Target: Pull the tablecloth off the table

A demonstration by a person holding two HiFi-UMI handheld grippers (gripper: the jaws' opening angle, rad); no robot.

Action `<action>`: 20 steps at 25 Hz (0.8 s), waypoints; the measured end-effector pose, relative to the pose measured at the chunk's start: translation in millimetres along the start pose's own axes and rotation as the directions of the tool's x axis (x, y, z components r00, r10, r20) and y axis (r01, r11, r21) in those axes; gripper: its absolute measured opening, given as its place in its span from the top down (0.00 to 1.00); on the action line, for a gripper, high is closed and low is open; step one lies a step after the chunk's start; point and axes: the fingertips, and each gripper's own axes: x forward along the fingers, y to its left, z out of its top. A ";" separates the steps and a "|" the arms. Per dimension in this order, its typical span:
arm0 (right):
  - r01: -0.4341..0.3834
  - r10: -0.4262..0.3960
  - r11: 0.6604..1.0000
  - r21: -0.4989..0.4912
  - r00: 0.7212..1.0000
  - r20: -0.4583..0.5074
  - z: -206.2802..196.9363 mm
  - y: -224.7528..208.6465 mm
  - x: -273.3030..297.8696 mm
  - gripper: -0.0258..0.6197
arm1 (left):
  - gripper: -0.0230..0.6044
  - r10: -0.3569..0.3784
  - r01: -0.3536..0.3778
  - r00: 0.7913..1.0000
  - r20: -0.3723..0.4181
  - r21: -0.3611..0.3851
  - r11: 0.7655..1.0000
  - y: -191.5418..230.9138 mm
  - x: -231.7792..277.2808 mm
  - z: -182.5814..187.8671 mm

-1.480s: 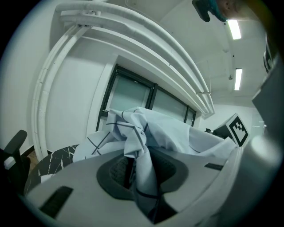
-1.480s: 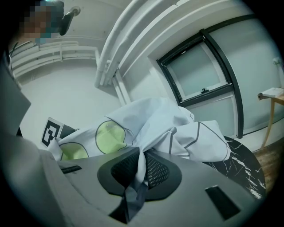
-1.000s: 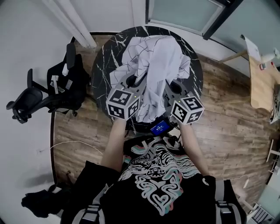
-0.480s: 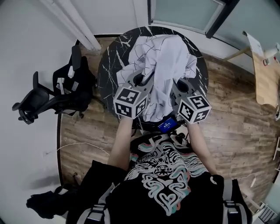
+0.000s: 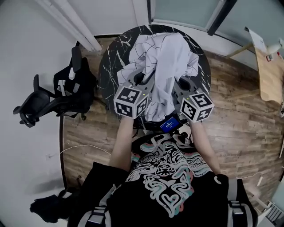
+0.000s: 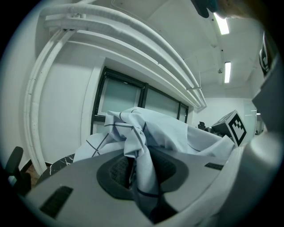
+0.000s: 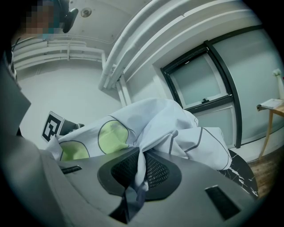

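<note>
A: Head view, nearest first: what fills the bottom of the frame?

B: The person's black printed shirt (image 5: 164, 186). Both forearms (image 5: 122, 142) reach up toward frame centre, and each carries a marker cube (image 5: 131, 101).

A: And the jaws?

B: The left gripper (image 5: 143, 80) is nearly closed, with its pads pinching a fold of the tablecloth (image 5: 166, 53). Its own view shows white fabric with thin dark lines squeezed between them. The right gripper (image 5: 179, 83) is likewise clamped on a fold, and in the right gripper view the cloth trails out through the pads.

A: Where is the cloth?

B: It is bunched in a heap on the round black marble table (image 5: 111, 66) at upper centre. One strip hangs down between the two cubes toward the person.

A: Beyond that?

B: A black office chair (image 5: 49, 99) stands at left on the wooden floor (image 5: 239, 124), and a window (image 5: 186, 13) runs along the top edge.
</note>
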 end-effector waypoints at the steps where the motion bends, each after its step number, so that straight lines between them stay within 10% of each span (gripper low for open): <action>1: -0.002 0.002 1.000 -0.003 1.000 -0.001 0.0 -0.1 0.2 0.89 | 0.83 0.000 0.000 1.000 -0.001 0.001 1.000 0.0 0.2 -0.2; 20: -0.019 0.019 1.000 0.013 1.000 0.009 -2.5 0.8 1.9 0.89 | 0.83 0.012 -0.011 1.000 -0.018 0.030 0.999 1.5 -0.6 -3.0</action>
